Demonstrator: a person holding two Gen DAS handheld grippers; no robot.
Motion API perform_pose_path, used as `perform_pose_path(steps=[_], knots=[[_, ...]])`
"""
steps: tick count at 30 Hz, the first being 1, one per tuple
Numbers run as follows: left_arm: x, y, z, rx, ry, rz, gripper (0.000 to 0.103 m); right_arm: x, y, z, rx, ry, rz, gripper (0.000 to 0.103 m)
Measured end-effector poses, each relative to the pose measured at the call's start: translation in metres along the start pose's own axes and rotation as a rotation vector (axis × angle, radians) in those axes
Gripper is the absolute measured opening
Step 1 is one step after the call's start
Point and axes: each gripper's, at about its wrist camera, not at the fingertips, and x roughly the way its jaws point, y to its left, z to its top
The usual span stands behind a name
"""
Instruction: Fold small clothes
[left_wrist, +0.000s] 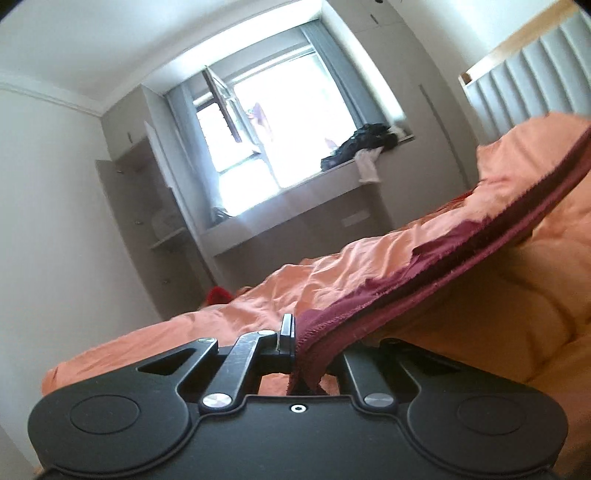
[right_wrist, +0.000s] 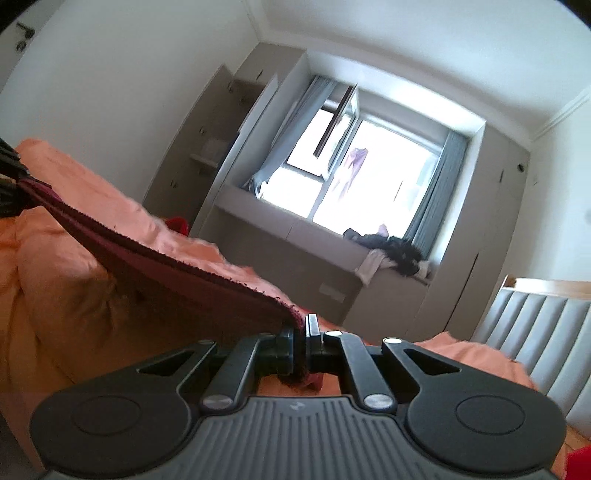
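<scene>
A dark red garment (left_wrist: 454, 254) hangs stretched in the air between my two grippers, above a bed with an orange cover (left_wrist: 229, 299). My left gripper (left_wrist: 295, 332) is shut on one end of its stitched edge, and the cloth runs from there up to the right. In the right wrist view my right gripper (right_wrist: 301, 328) is shut on the other end of the garment (right_wrist: 177, 273), which runs up to the left edge of the picture. There the black tip of the left gripper (right_wrist: 9, 184) shows, with the cloth in it.
A padded grey headboard (left_wrist: 524, 85) stands at the bed's right end. Across the room a window seat under a bright window (right_wrist: 369, 177) carries a heap of dark clothes (right_wrist: 391, 251). An open grey cupboard (left_wrist: 147, 206) stands left of the window. Something red (left_wrist: 218, 295) lies past the bed.
</scene>
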Motion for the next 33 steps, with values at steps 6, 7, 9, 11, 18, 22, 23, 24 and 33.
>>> perform_pose_path(steps=[6,7,9,11,18,22,23,24,33], knots=[[-0.028,0.038,0.025,-0.019,0.006,-0.100,0.004,-0.050,-0.001,0.034,-0.013,-0.055,-0.011,0.005],[-0.024,0.042,0.029,-0.031,0.016,-0.125,0.004,-0.051,-0.001,0.038,-0.021,-0.060,-0.012,0.005],[-0.010,0.048,0.039,-0.043,0.030,-0.155,0.004,-0.040,-0.001,0.045,-0.045,-0.069,-0.017,0.005],[0.014,0.049,0.048,-0.026,0.050,-0.163,0.004,-0.019,-0.003,0.050,-0.066,-0.071,-0.029,0.006],[0.149,0.048,0.077,0.011,0.169,-0.182,0.005,0.119,-0.015,0.053,-0.081,0.009,-0.032,0.006],[0.230,0.040,0.079,0.013,0.253,-0.197,0.005,0.200,-0.016,0.042,-0.054,0.087,-0.017,0.007],[0.250,0.038,0.076,0.010,0.276,-0.201,0.005,0.221,-0.015,0.037,-0.054,0.109,-0.013,0.007],[0.270,0.037,0.072,0.001,0.302,-0.206,0.005,0.237,-0.014,0.033,-0.053,0.128,-0.007,0.007],[0.390,0.029,0.017,-0.154,0.508,-0.345,0.009,0.352,0.011,-0.028,-0.027,0.316,0.074,0.008]])
